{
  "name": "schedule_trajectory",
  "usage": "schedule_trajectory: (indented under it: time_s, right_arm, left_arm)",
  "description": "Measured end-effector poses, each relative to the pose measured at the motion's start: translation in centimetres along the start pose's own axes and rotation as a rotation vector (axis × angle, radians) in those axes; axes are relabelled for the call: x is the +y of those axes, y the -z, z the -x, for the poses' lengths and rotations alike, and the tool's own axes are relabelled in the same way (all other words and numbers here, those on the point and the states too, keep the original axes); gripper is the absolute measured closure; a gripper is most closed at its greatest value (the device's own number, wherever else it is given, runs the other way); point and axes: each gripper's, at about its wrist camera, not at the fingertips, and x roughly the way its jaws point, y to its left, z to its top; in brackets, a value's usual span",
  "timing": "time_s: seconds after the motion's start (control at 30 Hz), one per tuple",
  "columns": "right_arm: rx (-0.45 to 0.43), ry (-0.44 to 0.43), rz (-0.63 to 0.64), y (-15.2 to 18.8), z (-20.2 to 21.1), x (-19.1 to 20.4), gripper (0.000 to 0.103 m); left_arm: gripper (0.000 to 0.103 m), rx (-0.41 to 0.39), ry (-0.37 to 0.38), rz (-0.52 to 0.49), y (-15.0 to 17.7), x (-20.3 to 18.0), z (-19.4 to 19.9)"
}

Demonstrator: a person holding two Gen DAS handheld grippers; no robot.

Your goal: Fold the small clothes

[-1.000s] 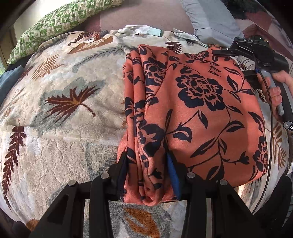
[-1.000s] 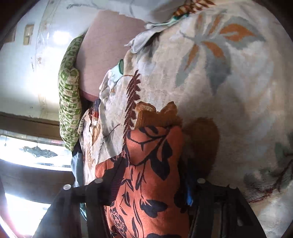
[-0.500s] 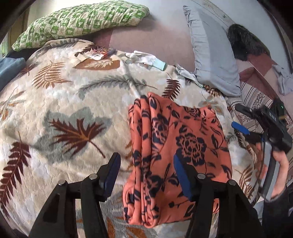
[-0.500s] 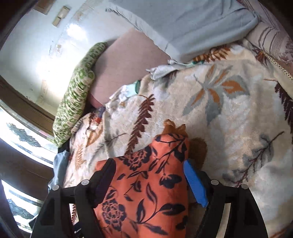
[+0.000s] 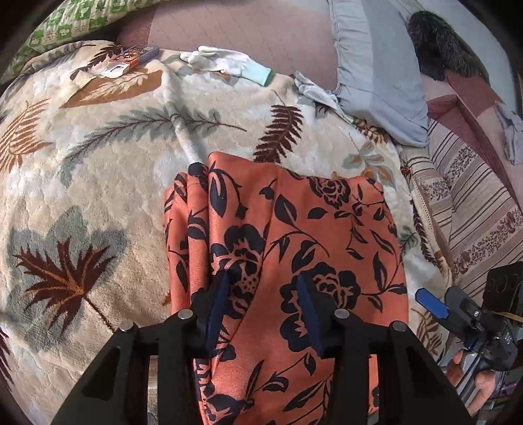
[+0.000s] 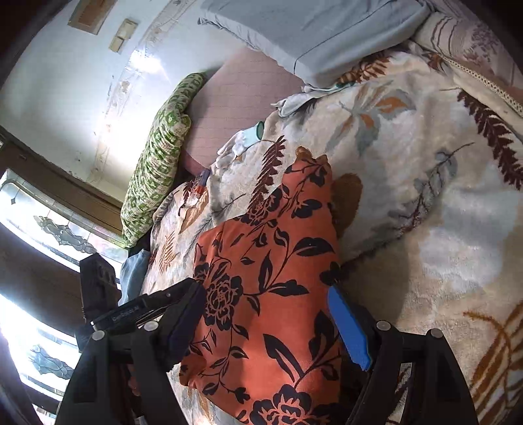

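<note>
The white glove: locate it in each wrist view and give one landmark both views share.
Left wrist: the white glove lies top centre, on the blanket's far edge.
Right wrist: the glove sits left of centre in the upper half, above the orange cloth.
Shared landmark: the green pillow, left of the glove in both views.

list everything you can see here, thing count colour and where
floral garment: 1, orange with dark blue flowers, folded on the blanket, near centre
blanket: 1, cream with leaf print, covering the bed
green pillow: 1, green and white, far edge by the wall
blue-grey pillow: 1, far right
white gloves: a pair, teal cuffs, far side of the blanket
small box: 1, red and dark, beside the gloves
left gripper: 1, black, open over the garment
right gripper: 1, black with blue pads, open astride the garment
</note>
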Motion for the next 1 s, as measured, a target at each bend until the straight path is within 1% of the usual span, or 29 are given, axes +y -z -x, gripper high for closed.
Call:
schedule_trajectory:
  time_s: [0.1, 0.23, 0.3, 0.37, 0.4, 0.43, 0.5, 0.53, 0.6, 0.7, 0.73, 0.77, 0.83, 0.87, 0.9, 1.0]
  right_arm:
    - [0.003, -0.005, -0.004, 0.1, 0.0, -0.2, 0.023]
    - [0.008, -0.005, 0.013, 0.4, 0.0, 0.1, 0.023]
    - [0.014, -0.008, 0.016, 0.5, -0.1, 0.1, 0.023]
    - [0.020, -0.010, 0.016, 0.5, -0.3, 0.3, 0.023]
    - [0.025, -0.012, 0.015, 0.6, -0.5, 0.3, 0.023]
    - [0.029, -0.012, 0.015, 0.7, -0.6, 0.4, 0.023]
    - [0.035, -0.010, 0.022, 0.9, -0.7, 0.6, 0.023]
    - [0.038, -0.009, 0.025, 1.0, -0.8, 0.7, 0.023]
    - [0.040, -0.005, 0.029, 1.0, -0.8, 0.8, 0.023]
    - [0.037, -0.002, 0.034, 1.0, -0.7, 1.1, 0.023]
    - [0.035, 0.001, 0.038, 1.0, -0.6, 1.4, 0.023]
    - [0.032, 0.003, 0.046, 1.0, -0.5, 1.6, 0.023]
    - [0.027, 0.010, 0.065, 1.1, -0.3, 2.0, 0.023]
    - [0.033, 0.017, 0.072, 1.1, -0.6, 2.2, 0.023]
    - [0.044, 0.023, 0.073, 1.1, -0.9, 2.3, 0.023]
    - [0.064, 0.029, 0.091, 1.3, -1.3, 2.8, 0.023]
  left_arm:
    - [0.060, -0.014, -0.032, 0.005, 0.2, 0.2, 0.1]
    - [0.060, -0.043, -0.038, -0.008, 0.8, -0.1, 1.0]
    - [0.060, -0.022, -0.068, -0.035, 1.0, -0.3, 0.4]
    - [0.061, -0.005, -0.074, -0.027, 1.1, -0.1, -0.3]
    - [0.069, -0.004, -0.072, -0.020, 1.2, 0.1, -0.4]
    - [0.079, -0.003, -0.065, -0.013, 1.1, 0.1, -0.4]
    - [0.090, 0.000, -0.056, -0.015, 1.0, 0.1, -0.2]
    - [0.093, -0.004, -0.062, -0.024, 1.0, -0.1, 0.0]
    - [0.094, -0.032, -0.080, -0.034, 1.1, -0.4, 0.7]
    - [0.095, -0.129, -0.113, -0.044, 1.9, -1.4, 3.0]
    - [0.094, -0.146, -0.120, -0.046, 2.4, -1.6, 3.6]
    - [0.094, -0.143, -0.130, -0.029, 2.9, -1.5, 3.5]
    - [0.094, -0.093, -0.167, 0.003, 3.7, -0.4, 1.7]
    - [0.094, -0.077, -0.173, 0.033, 4.1, 0.4, 0.9]
    - [0.093, -0.078, -0.165, 0.053, 4.4, 0.9, 0.6]
    - [0.093, -0.095, -0.150, 0.050, 4.1, 0.7, 1.3]
